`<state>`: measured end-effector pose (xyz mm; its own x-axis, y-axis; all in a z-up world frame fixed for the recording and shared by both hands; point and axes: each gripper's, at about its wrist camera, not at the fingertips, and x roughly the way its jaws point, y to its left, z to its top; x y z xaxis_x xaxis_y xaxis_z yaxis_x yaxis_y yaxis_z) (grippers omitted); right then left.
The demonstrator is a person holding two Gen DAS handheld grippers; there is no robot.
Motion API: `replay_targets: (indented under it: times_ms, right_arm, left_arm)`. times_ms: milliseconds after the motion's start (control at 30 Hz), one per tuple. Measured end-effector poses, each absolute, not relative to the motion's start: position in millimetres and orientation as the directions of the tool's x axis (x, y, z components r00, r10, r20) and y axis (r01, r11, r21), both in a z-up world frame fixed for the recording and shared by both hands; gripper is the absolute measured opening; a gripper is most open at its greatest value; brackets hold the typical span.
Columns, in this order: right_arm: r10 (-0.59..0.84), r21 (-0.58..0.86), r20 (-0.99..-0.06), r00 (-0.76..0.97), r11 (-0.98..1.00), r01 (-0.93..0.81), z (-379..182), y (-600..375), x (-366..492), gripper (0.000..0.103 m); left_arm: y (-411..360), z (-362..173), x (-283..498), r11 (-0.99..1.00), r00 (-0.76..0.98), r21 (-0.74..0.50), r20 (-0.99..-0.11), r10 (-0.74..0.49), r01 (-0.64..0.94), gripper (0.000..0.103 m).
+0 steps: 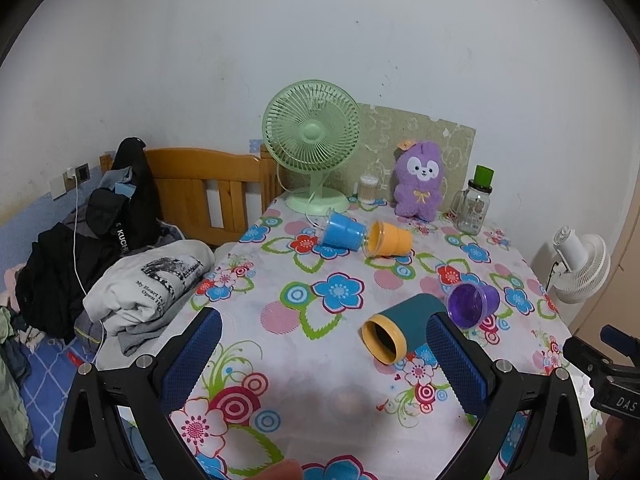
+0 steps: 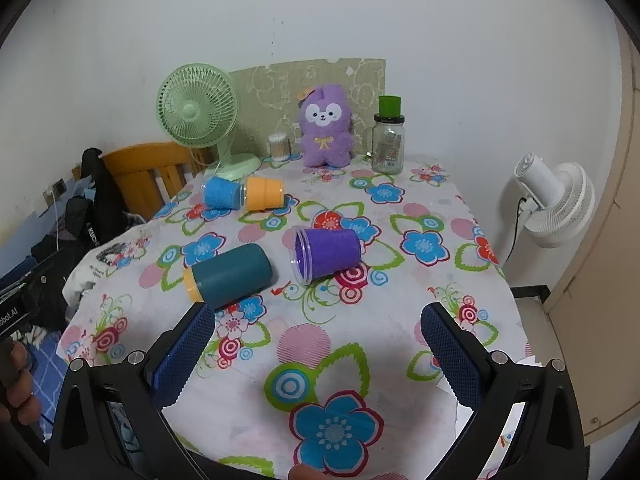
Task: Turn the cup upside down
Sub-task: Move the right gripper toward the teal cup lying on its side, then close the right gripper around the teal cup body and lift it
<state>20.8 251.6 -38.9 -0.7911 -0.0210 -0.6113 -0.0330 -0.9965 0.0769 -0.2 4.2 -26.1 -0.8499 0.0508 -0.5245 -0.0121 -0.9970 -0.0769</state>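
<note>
You are holding both grippers low over a table covered by a floral tablecloth [image 2: 400, 320], and neither is touching a cup.

In the left wrist view, your left gripper [image 1: 324, 344] is filling the bottom of the frame with its jaws standing wide apart and nothing between them. A teal cup [image 1: 404, 326] with a yellow rim is lying on its side at lower centre, its mouth facing the camera, just beside the right-hand blue pad. A purple cup [image 1: 474, 304] is lying on its side just to the right of it, mouth also toward the camera. Your right gripper [image 1: 608, 364] is showing at the right edge of this view.

In the right wrist view, your right gripper is sitting at the bottom, jaws likewise wide apart and holding nothing. The teal cup is lying left of centre and the purple cup at centre, near each other but apart.

Further back, left of centre, a blue cup [image 2: 222, 193] and an orange cup [image 2: 264, 193] are lying on their sides, touching each other.

Along the back edge a green fan [image 2: 198, 110], a purple plush toy [image 2: 326, 128] and a glass jar [image 2: 388, 140] with a green top are standing upright. A white fan [image 2: 556, 200] is showing at the right of the frame, beyond the table.
</note>
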Motion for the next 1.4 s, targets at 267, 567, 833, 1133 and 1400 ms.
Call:
replay_targets:
  times_ms: [267, 567, 833, 1133, 1400]
  right_arm:
    - [-0.049, 0.069, -0.671, -0.740, -0.998, 0.003, -63.7, 251.5, -4.3, 0.103]
    - [-0.145, 0.156, -0.729, -0.669, -0.987, 0.043, -84.8, 215.1, -46.3, 0.103]
    - [-0.180, 0.361, -0.764, -0.620, -0.915, -0.179, -104.0, 193.2, -95.6, 0.103]
    - [-0.146, 0.357, -0.817, -0.558, -0.888, -0.290, -125.2, 169.0, -145.0, 0.103]
    - [-0.137, 0.333, -0.850, -0.508, -0.888, -0.317, -144.6, 153.7, -169.8, 0.096]
  left_arm:
    - [5.2, -56.1, -11.0, -0.996, -0.805, -0.087, -0.591, 0.044, 0.009, 0.103]
    - [-0.4, -81.9, -31.0, -0.998, -0.776, -0.070, -0.629, 0.041, 0.004, 0.103]
    - [-12.7, -77.8, -67.9, -0.997, -0.796, -0.019, -0.601, 0.071, -0.075, 0.103]
    - [-24.2, -81.0, -115.4, -0.990, -0.777, 0.018, -0.622, 0.096, -0.137, 0.103]
    - [-33.9, -96.3, -132.1, -0.990, -0.754, 0.022, -0.651, 0.089, -0.136, 0.103]
